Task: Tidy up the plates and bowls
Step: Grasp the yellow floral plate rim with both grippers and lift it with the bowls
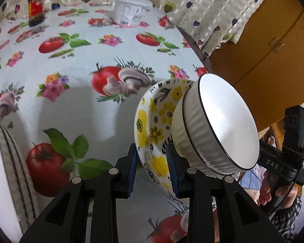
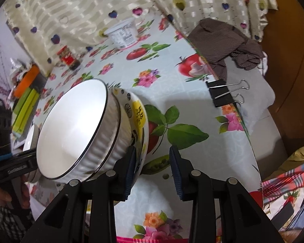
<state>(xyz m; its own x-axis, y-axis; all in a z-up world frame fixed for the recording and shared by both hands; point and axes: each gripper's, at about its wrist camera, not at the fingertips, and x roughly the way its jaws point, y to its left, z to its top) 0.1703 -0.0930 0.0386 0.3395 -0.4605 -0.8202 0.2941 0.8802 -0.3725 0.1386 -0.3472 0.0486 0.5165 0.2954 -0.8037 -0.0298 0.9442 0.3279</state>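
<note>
the white bowl (image 1: 223,125) sits nested in the yellow bowl (image 1: 152,125), both tilted on edge above the tabletop (image 1: 81,105). the left hand-held gripper (image 1: 152,172) pinches the yellow bowl's rim between its pads. the right hand-held gripper (image 2: 153,170) stands open, its left pad touching that rim, nothing gripped. beyond the bowls stand a tub (image 1: 131,10) and a jar (image 1: 36,8).
</note>
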